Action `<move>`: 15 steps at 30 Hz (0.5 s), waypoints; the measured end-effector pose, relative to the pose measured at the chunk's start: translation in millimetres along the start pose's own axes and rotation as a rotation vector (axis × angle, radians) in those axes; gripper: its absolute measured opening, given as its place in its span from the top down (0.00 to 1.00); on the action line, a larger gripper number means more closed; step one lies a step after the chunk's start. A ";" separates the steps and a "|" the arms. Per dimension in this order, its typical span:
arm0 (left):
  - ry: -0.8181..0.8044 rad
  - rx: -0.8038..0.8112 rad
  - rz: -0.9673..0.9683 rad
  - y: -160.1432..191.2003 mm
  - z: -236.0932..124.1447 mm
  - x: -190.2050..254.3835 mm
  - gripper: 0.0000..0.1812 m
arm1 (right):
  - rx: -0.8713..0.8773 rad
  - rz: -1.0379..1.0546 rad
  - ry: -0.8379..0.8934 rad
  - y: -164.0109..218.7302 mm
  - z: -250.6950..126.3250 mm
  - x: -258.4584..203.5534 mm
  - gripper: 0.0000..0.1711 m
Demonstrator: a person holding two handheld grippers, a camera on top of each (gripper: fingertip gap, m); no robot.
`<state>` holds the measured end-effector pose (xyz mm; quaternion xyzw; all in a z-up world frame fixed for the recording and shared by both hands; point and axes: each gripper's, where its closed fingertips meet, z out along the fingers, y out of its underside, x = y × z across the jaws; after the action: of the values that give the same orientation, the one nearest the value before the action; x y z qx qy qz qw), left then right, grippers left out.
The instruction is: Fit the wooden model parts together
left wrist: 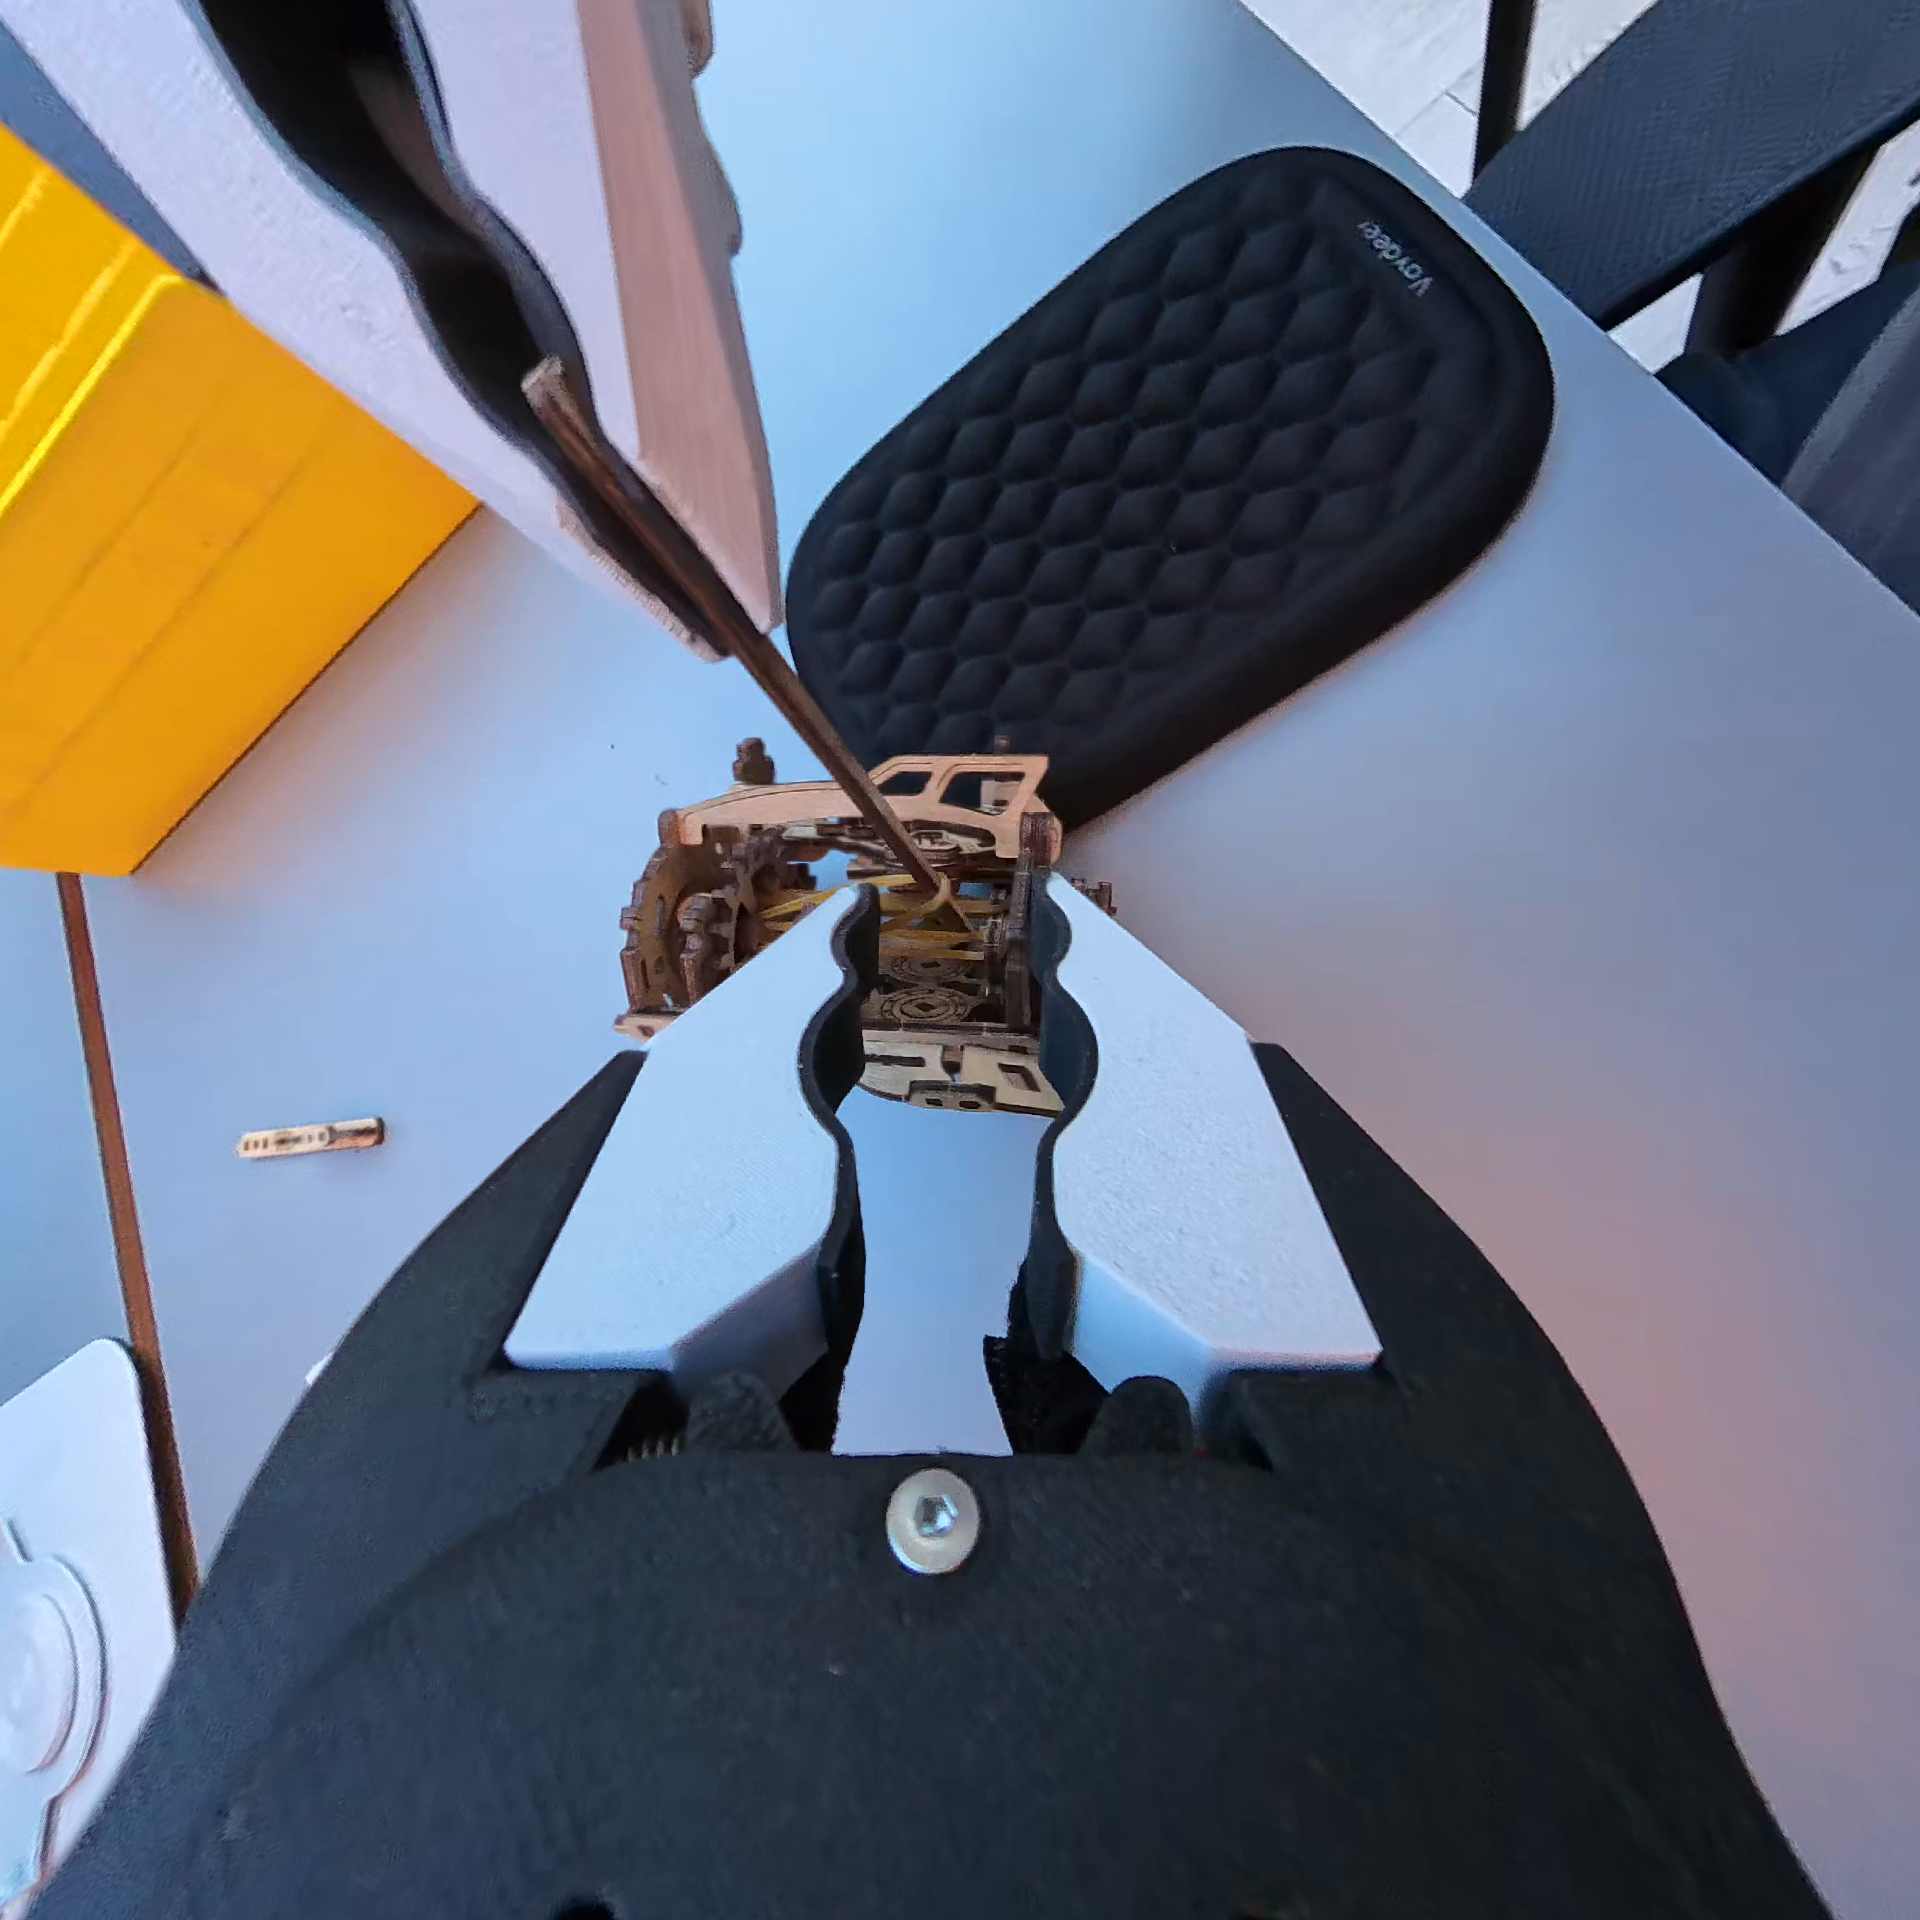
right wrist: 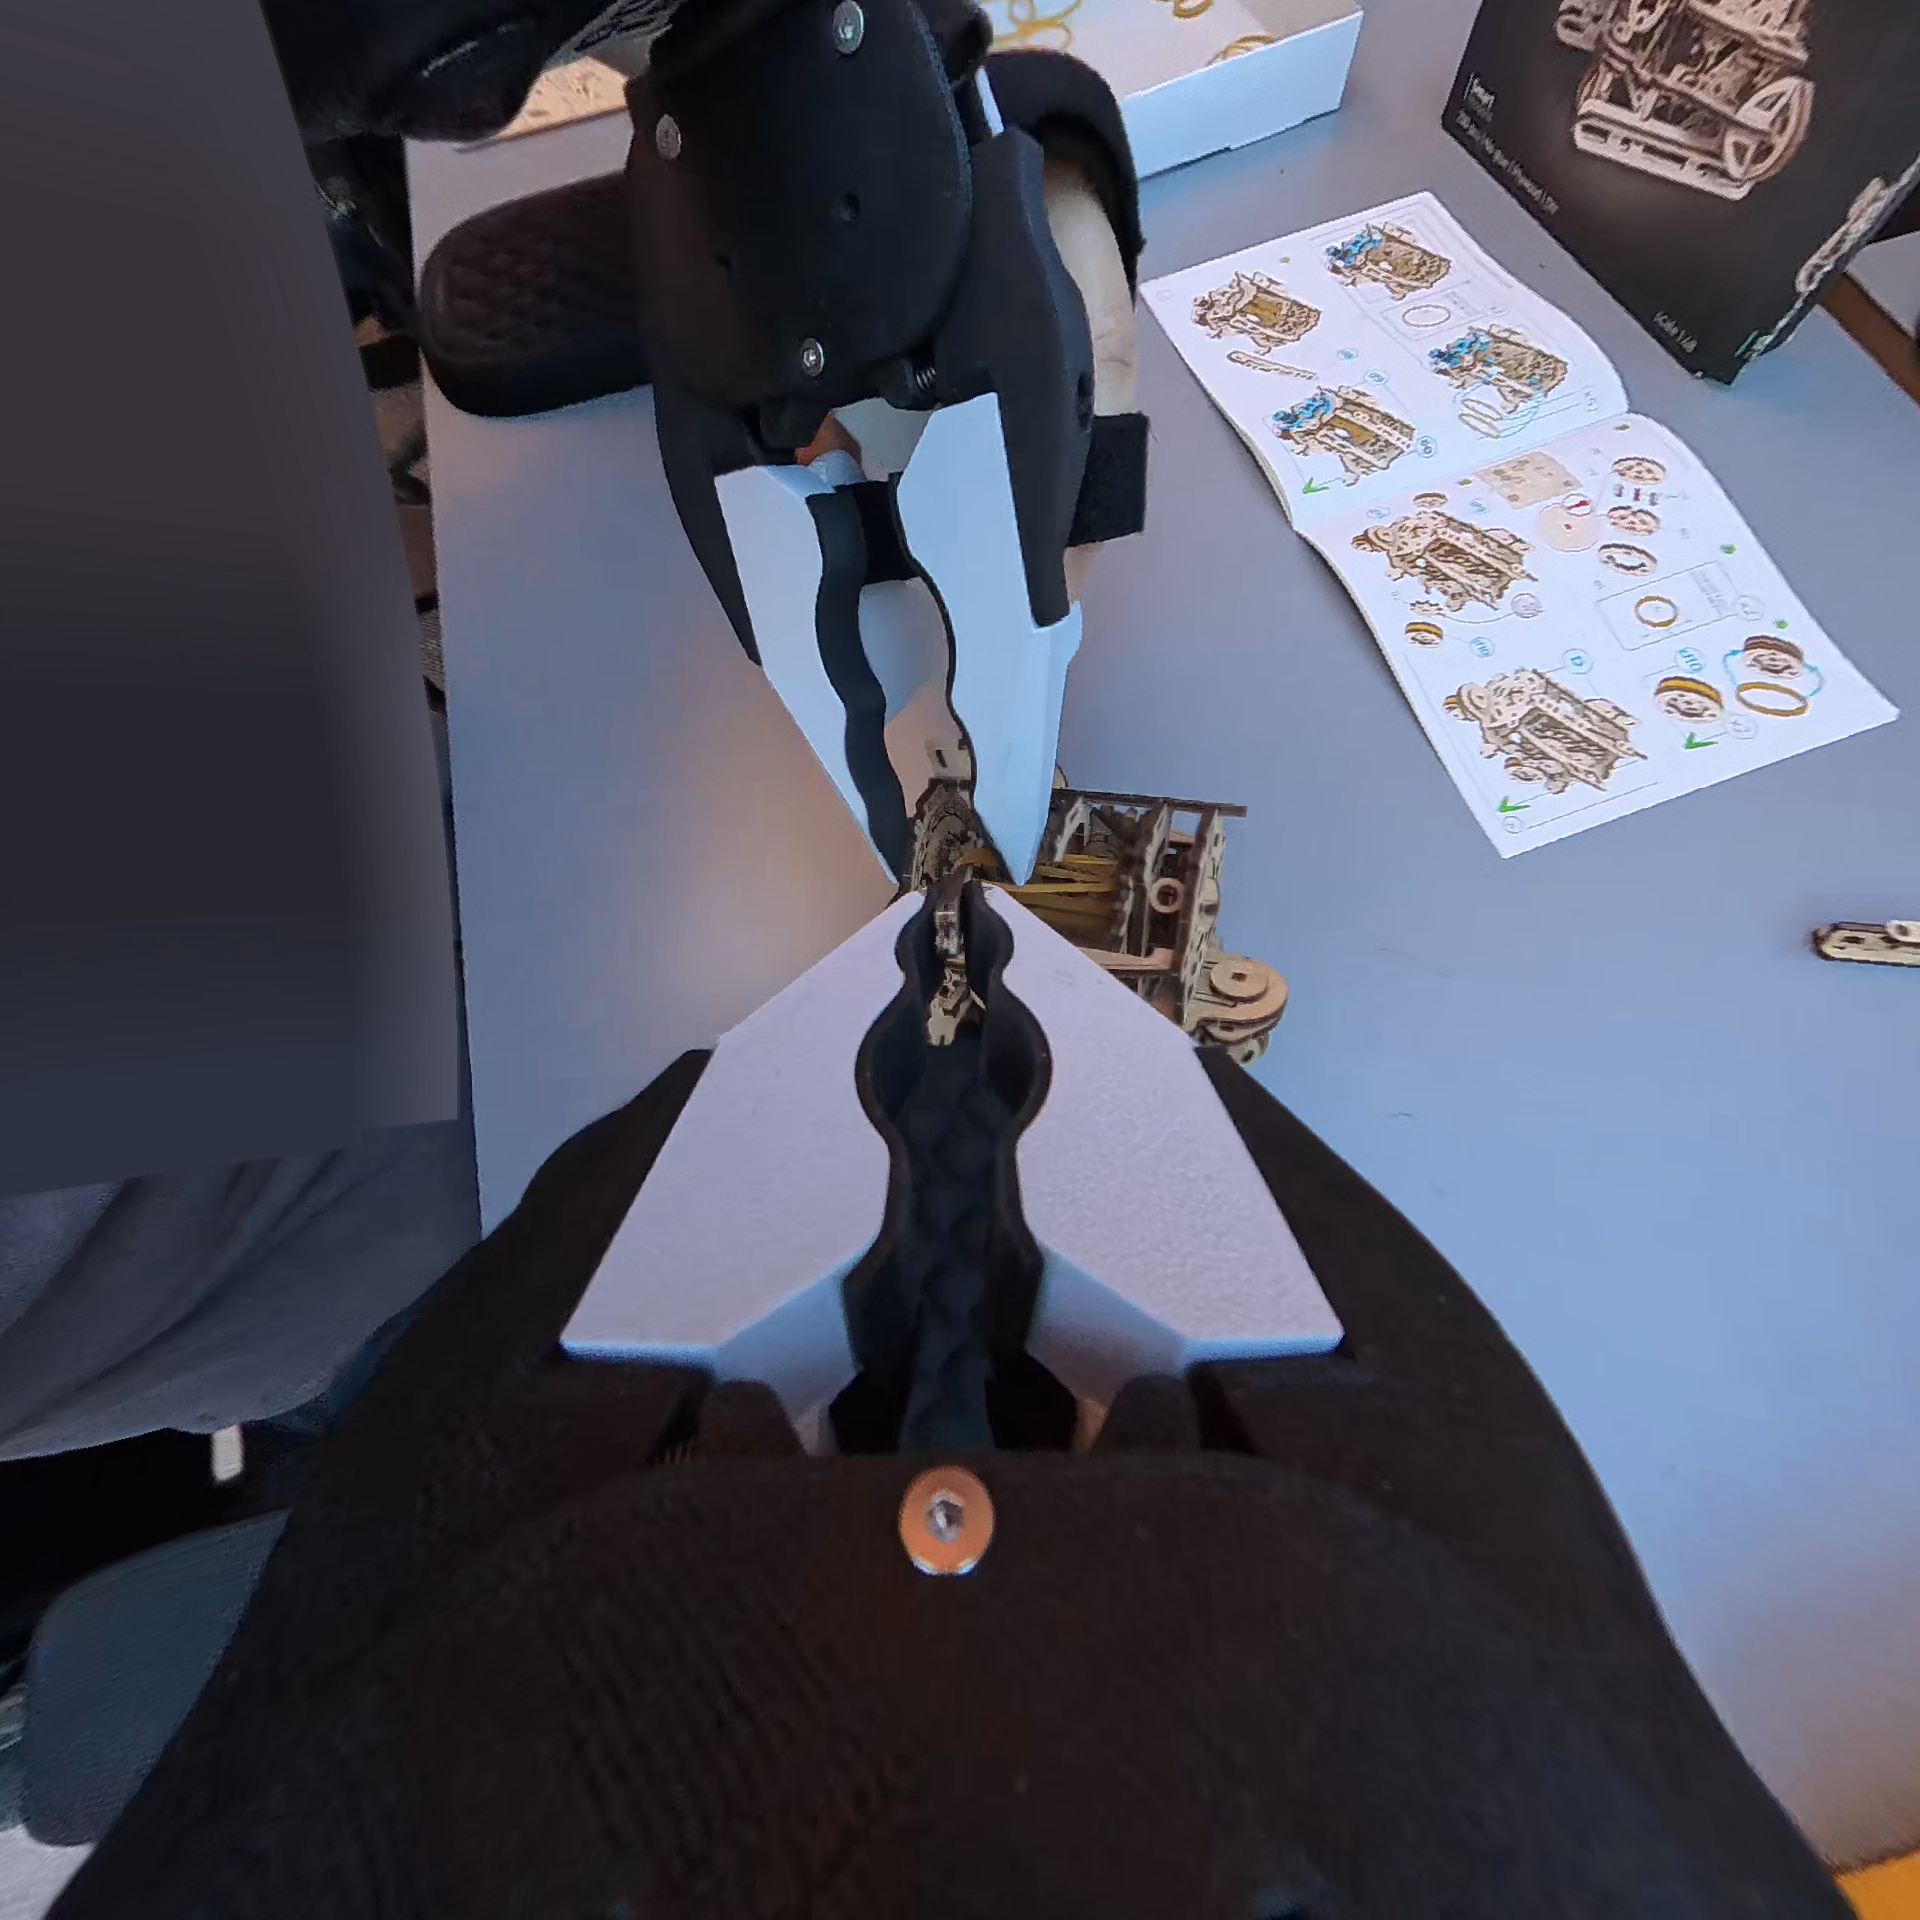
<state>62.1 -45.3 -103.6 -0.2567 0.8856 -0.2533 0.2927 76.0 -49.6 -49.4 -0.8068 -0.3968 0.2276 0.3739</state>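
Observation:
A partly built wooden model [left wrist: 831, 894] with gears and yellow rubber bands [left wrist: 935, 940] stands on the grey table [left wrist: 1455, 1039]. My left gripper [left wrist: 951, 888] has its two fingers on either side of the model's frame, shut on it. My right gripper [left wrist: 727, 634] comes in from the upper left, shut on a thin flat wooden part [left wrist: 790, 717] whose tip reaches down among the rubber bands. In the right wrist view the part [right wrist: 945, 966] sits edge-on between my right gripper's [right wrist: 951, 899] pads. The left gripper [right wrist: 961, 862] comes down from above onto the model [right wrist: 1153, 894].
A black padded mat [left wrist: 1195, 499] lies behind the model and a yellow box [left wrist: 156, 571] to its left. A small loose wooden piece [left wrist: 312, 1138] lies on the table; it also shows in the right wrist view [right wrist: 1870, 940]. An open instruction booklet [right wrist: 1507, 520], a black kit box [right wrist: 1683, 156] and a white tray [right wrist: 1195, 83] lie beyond. Across from one pair of fingers to the other is roughly 6 centimetres.

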 end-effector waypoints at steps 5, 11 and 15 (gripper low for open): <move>-0.005 -0.002 -0.010 -2.6 1.6 -1.1 0.84 | 0.018 -0.005 0.035 -4.4 -9.2 0.6 1.00; 0.000 0.017 0.018 -6.9 4.0 4.5 0.85 | 0.029 0.023 -0.016 -2.2 -4.4 -5.3 0.99; 0.009 0.010 0.024 -6.4 3.6 5.6 0.86 | 0.052 0.032 -0.048 -3.6 -6.5 -8.7 0.99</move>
<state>62.4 -54.5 -104.5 -0.2435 0.8887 -0.2552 0.2930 73.6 -57.8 -41.9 -0.7975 -0.3866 0.2629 0.3814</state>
